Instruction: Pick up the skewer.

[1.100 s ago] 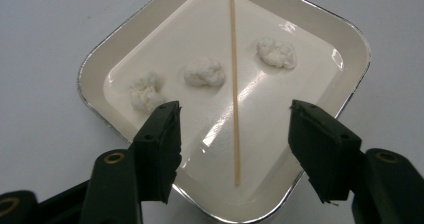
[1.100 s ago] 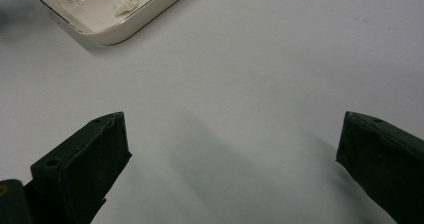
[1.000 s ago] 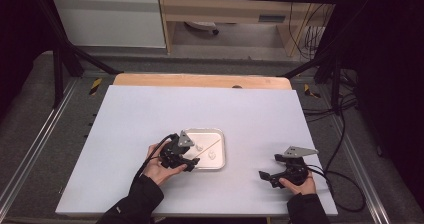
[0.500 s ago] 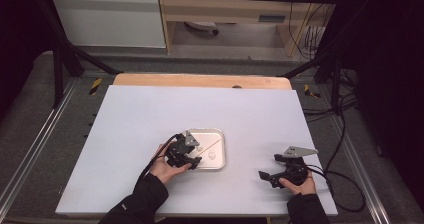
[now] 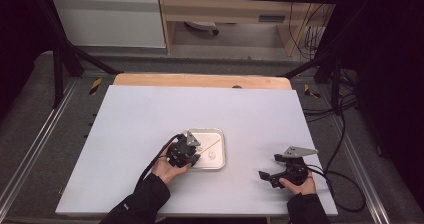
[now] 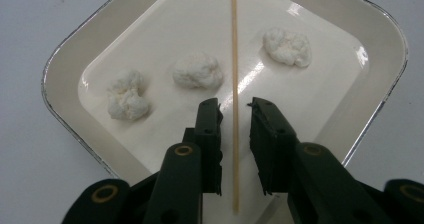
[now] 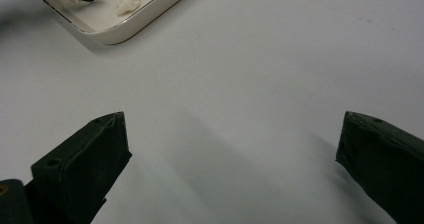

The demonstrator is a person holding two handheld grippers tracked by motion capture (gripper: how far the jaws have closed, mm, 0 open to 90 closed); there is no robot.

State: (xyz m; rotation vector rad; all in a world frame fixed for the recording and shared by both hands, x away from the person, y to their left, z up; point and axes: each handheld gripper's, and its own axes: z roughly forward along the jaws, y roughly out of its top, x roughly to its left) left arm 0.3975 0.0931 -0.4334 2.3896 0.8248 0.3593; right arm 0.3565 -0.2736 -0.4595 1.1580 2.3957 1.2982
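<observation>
the left gripper point(image 6: 234, 104) hangs over the white tray point(image 6: 65, 69), its jaws just narrowed around the thin wooden skewer point(image 6: 233, 44) without yet pinching it; a sliver of gap shows on each side. compared with a second ago the hand sits a little closer to the tray. three white cotton balls point(image 6: 197, 71) lie in the tray beside the skewer. the right gripper point(image 5: 275, 176) rests wide open, well right of the tray, unmoved.

Probably lab: black frame point(image 5: 60, 59), trailing cables point(image 5: 345, 134), white table point(image 5: 150, 114).

High view overhead, forward-down; both gripper views close, sharing the tray point(image 6: 70, 69).
</observation>
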